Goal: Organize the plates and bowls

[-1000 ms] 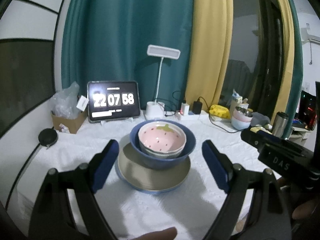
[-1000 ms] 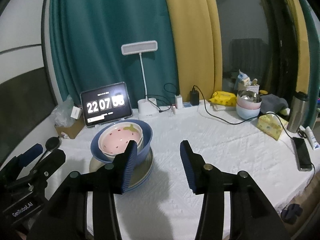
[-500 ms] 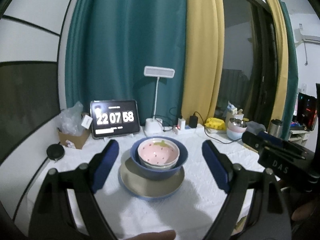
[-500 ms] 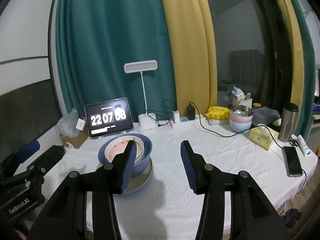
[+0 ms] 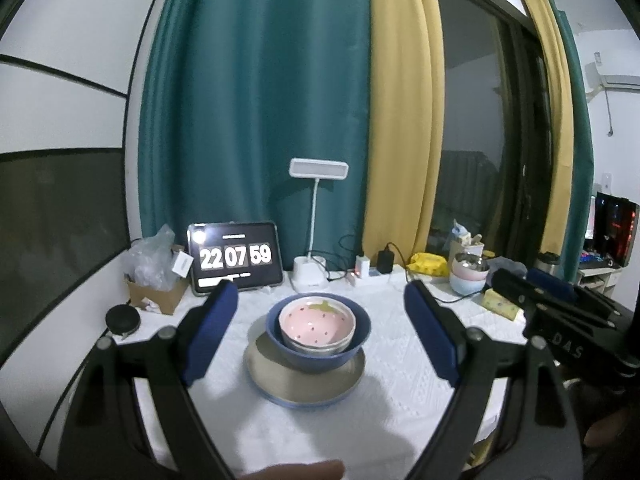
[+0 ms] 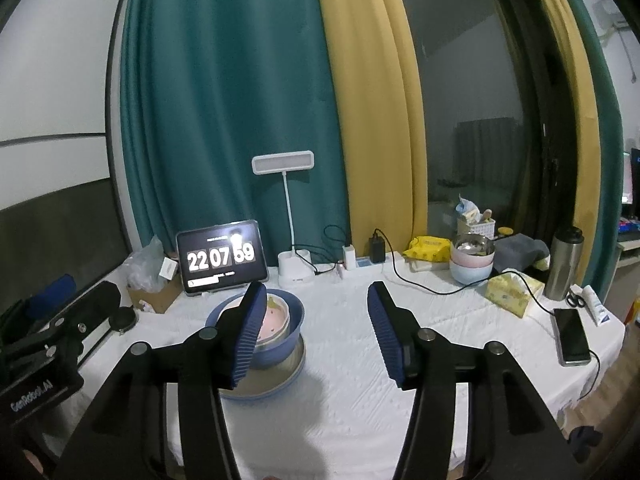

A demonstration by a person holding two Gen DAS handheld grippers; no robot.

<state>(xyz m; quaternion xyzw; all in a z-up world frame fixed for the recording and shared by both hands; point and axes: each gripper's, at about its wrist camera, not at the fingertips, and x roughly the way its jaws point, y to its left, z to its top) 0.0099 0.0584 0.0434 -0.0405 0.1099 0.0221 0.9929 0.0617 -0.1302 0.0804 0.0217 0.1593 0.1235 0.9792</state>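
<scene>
A pink strawberry bowl (image 5: 317, 322) sits nested in a blue bowl (image 5: 360, 334), which stands on a beige plate with a blue rim (image 5: 304, 384) on the white tablecloth. My left gripper (image 5: 320, 336) is open and held back from the stack, with nothing between its blue pads. In the right wrist view the same stack, pink bowl (image 6: 274, 318), blue bowl (image 6: 286, 346) and plate (image 6: 276, 384), lies left of centre, partly behind the left finger. My right gripper (image 6: 316, 334) is empty and its jaws are opening, to the right of the stack.
At the back stand a clock tablet (image 5: 236, 258), a white desk lamp (image 5: 310, 276), a cardboard box with plastic (image 5: 154, 284) and chargers. Stacked pastel bowls (image 6: 472, 262), a tissue pack (image 6: 512, 290), a steel flask (image 6: 564, 262) and a phone (image 6: 572, 336) sit to the right.
Both grippers have drawn back and risen, so the stack looks smaller and farther. The right gripper's jaws have widened. The clock went from 58 to 59.
</scene>
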